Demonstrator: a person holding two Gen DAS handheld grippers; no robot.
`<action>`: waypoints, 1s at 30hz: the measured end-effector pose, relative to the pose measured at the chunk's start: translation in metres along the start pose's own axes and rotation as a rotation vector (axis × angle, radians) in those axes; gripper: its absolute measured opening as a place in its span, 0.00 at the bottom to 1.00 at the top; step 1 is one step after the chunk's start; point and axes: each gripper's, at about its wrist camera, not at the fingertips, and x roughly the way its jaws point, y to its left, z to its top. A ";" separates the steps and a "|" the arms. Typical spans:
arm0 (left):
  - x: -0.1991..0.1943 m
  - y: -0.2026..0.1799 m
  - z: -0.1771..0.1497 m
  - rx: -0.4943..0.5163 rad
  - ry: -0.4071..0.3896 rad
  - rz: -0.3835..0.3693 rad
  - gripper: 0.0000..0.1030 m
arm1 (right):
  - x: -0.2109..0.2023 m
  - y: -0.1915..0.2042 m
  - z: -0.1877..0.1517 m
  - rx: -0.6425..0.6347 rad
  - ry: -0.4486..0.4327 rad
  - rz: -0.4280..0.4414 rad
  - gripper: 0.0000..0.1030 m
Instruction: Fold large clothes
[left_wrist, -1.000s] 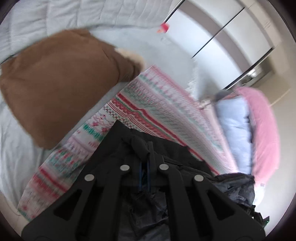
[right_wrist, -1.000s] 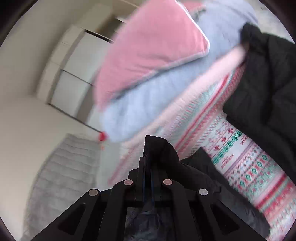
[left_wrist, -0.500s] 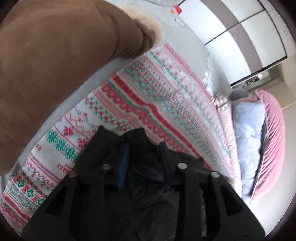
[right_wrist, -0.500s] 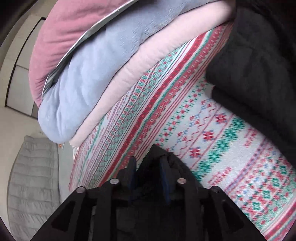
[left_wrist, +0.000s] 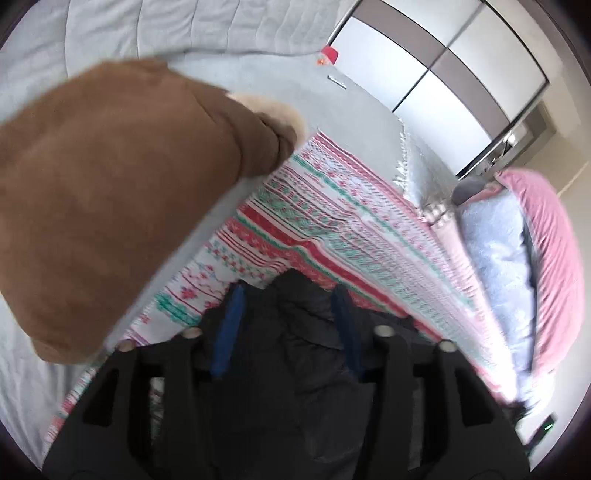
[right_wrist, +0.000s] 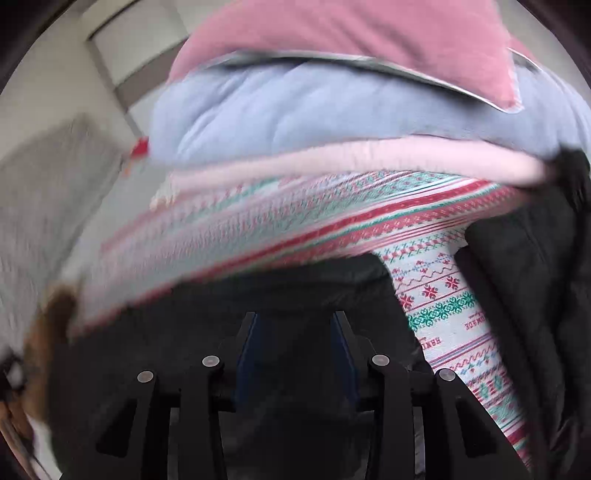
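A black padded garment (left_wrist: 295, 332) lies on a red, green and white patterned blanket (left_wrist: 303, 221). My left gripper (left_wrist: 290, 299) is open, its blue-padded fingers (left_wrist: 231, 325) spread on either side of a raised fold of the garment. In the right wrist view the same black garment (right_wrist: 288, 288) lies under my right gripper (right_wrist: 295, 325), which is open just above it. More black fabric (right_wrist: 528, 295) lies to the right on the blanket (right_wrist: 443, 295).
A brown coat with a fleece cuff (left_wrist: 110, 192) lies on the grey bedding to the left. A stack of a pink cushion (right_wrist: 351, 33), a light blue quilt (right_wrist: 314, 110) and a pale pink blanket sits at the blanket's far end. White wardrobe doors (left_wrist: 424, 66) stand behind.
Both grippers were shut on the black garment one second ago. They have opened and let it go onto the blanket, and both are pulling back, with motion blur in the right view.
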 end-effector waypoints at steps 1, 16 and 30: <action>0.008 -0.001 -0.002 0.031 0.015 0.027 0.61 | 0.004 -0.005 0.001 -0.003 0.003 -0.035 0.39; 0.076 -0.009 -0.002 0.149 0.164 0.099 0.07 | 0.070 -0.061 0.032 0.091 0.067 0.091 0.07; 0.094 -0.026 -0.005 0.190 0.024 0.223 0.05 | 0.088 -0.026 0.048 0.002 -0.027 -0.118 0.06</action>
